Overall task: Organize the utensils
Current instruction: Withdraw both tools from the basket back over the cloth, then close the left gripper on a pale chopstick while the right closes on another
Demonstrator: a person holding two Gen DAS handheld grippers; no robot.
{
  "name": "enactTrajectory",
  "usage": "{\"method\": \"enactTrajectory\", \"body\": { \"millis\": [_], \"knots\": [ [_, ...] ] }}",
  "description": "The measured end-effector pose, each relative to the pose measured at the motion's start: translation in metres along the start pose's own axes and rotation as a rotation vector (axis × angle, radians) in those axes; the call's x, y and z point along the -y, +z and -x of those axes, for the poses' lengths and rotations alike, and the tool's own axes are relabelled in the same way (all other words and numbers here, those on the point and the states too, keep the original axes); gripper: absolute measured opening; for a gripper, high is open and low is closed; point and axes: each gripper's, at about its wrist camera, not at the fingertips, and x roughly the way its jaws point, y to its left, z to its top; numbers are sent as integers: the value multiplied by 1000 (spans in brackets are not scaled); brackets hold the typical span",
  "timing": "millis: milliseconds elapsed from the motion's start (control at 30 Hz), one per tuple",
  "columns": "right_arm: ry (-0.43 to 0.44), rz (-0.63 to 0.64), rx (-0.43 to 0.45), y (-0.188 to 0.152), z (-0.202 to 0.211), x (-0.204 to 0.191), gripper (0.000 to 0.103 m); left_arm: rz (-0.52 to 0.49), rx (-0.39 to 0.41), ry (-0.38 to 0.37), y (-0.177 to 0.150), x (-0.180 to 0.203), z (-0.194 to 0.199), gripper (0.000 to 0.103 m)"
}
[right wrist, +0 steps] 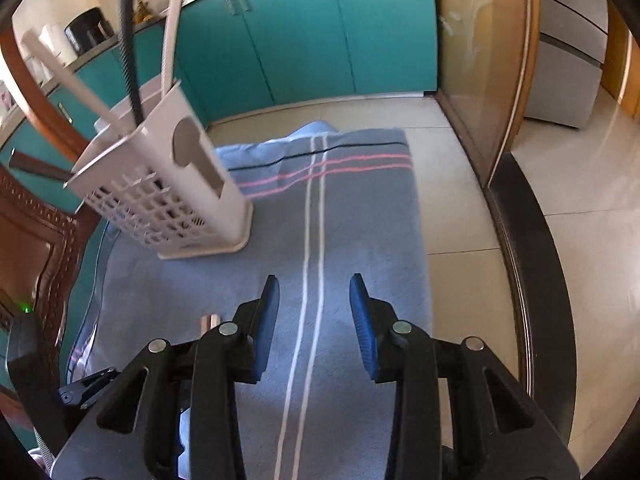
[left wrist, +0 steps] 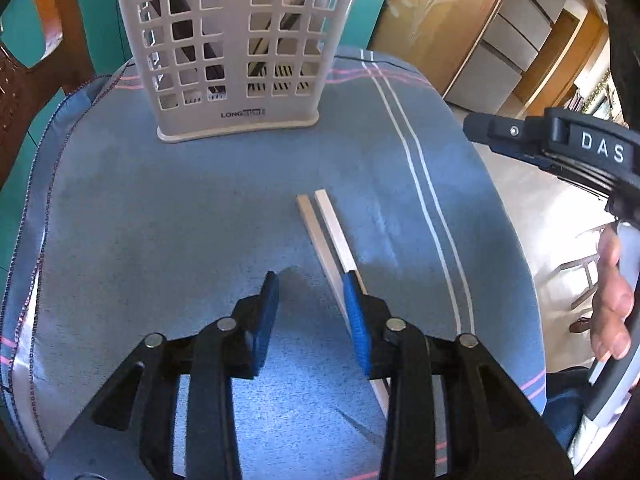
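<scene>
- Pale wooden chopsticks (left wrist: 326, 236) lie side by side on the blue cloth (left wrist: 180, 208), their square ends pointing toward the caddy; their near ends pass under the right finger of the left tool (left wrist: 314, 292).
- Left tool: jaws partly spread, nothing between the pads, hanging just to the left of the pair. To my eye the step in hand is picking the pair up.
- Doing it well probably means shifting the left tool right until both sticks sit between the blue pads, then closing across the two together so they do not scissor apart.
- A grip nearer the middle of the sticks should keep them from tipping as they rise.
- Right tool (right wrist: 314, 300): jaws likewise partly spread and empty, over the white stripes (right wrist: 314, 208) of the cloth; it could steady the caddy.
- Beige plastic utensil caddy (left wrist: 240, 44) stands upright at the far side of the cloth, its lattice walls showing dark and light utensils already inside; long handles (right wrist: 132, 40) rise from its top.
- Surface: a towel-like blue cloth with pink and white stripes, draped over a small counter whose own top is hidden.
- Room: teal cabinets (right wrist: 304, 36), pale tiled floor (right wrist: 580, 184), carved brown wooden furniture (right wrist: 36, 240) at the left, a glass-fronted wooden panel (right wrist: 484, 60) at the right.
</scene>
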Motion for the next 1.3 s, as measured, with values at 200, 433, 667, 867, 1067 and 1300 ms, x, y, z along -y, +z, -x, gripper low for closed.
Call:
{"method": "enactTrajectory", "body": {
  "millis": [200, 433, 667, 867, 1067, 1300],
  "knots": [
    [-8, 17, -20, -1, -2, -6, 39, -40, 4, 58, 1, 8, -2, 40],
    [-30, 48, -44, -8, -10, -14, 42, 14, -32, 122, 10, -3, -3, 39],
    [13, 139, -95, -19, -30, -41, 42, 20, -39, 120, 3, -18, 7, 39],
    [92, 170, -151, -22, -54, -63, 42, 4, -38, 125, 2, -20, 7, 39],
    [37, 250, -170, -30, -58, -78, 11, 1, -39, 124, 3, -22, 8, 39],
    [10, 237, -165, -32, -50, -67, 8, -20, -24, 173, 9, -22, 2, 39]
  ]
}}
